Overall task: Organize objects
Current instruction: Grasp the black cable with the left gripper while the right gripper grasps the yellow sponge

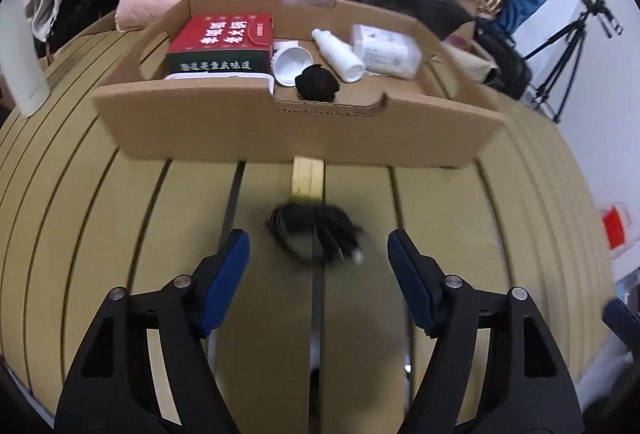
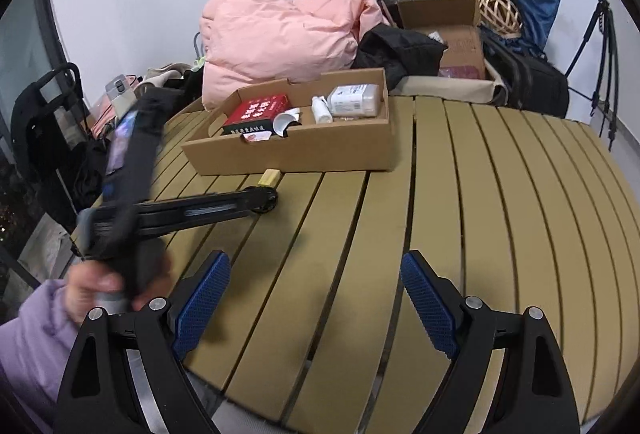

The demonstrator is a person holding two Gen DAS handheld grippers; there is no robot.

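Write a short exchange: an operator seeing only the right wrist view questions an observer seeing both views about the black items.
Operator: What is beyond the left gripper's tip?
Observer: A black cable bundle lies on the table, just ahead of the left gripper, whose fingers are open.
Operator: Does the cardboard box hide anything from me?
Observer: Yes, a black fabric ball sits behind its near wall, beside the white bottle.
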